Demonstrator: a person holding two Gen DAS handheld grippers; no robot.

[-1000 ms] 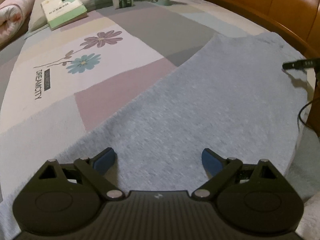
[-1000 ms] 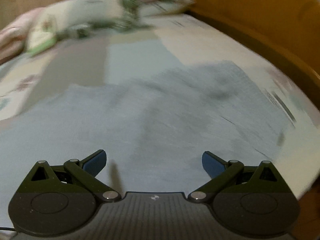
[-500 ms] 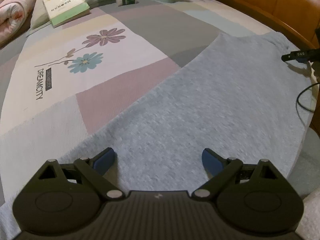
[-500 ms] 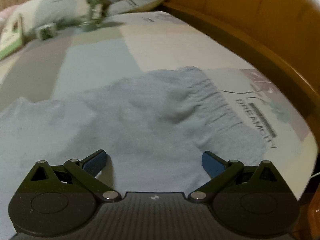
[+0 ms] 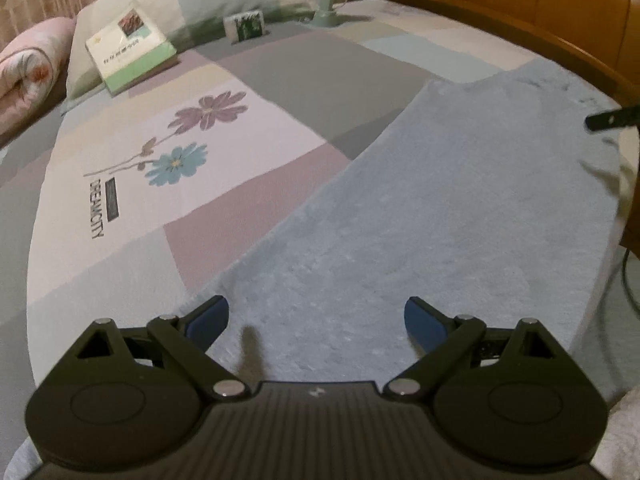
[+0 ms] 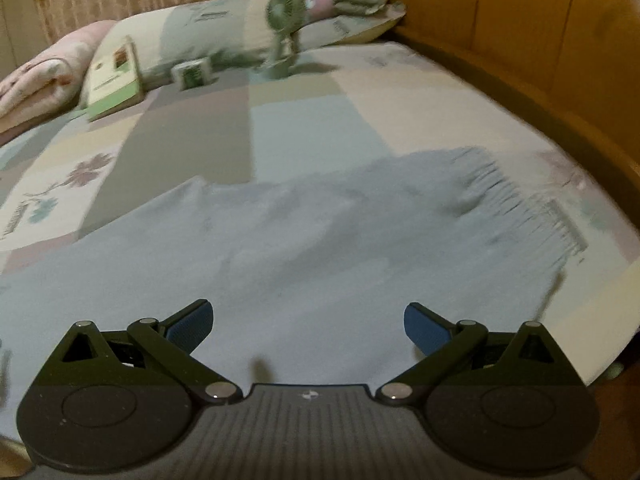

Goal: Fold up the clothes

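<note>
Patchwork bed (image 5: 280, 80) carries your pale blue fuzzy garment (image 5: 440, 220), flat, its length running ahead beyond both spread, empty fingers (image 5: 208, 320), ribbed hem (image 6: 520, 208) far right.

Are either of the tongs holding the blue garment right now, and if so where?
Nothing is held. Left tongs and right tongs both stand open above the blue garment.

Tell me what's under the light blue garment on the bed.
The light blue garment lies flat on the patchwork bedspread. Nothing pokes out or bulges; whatever it covers is hidden.
</note>
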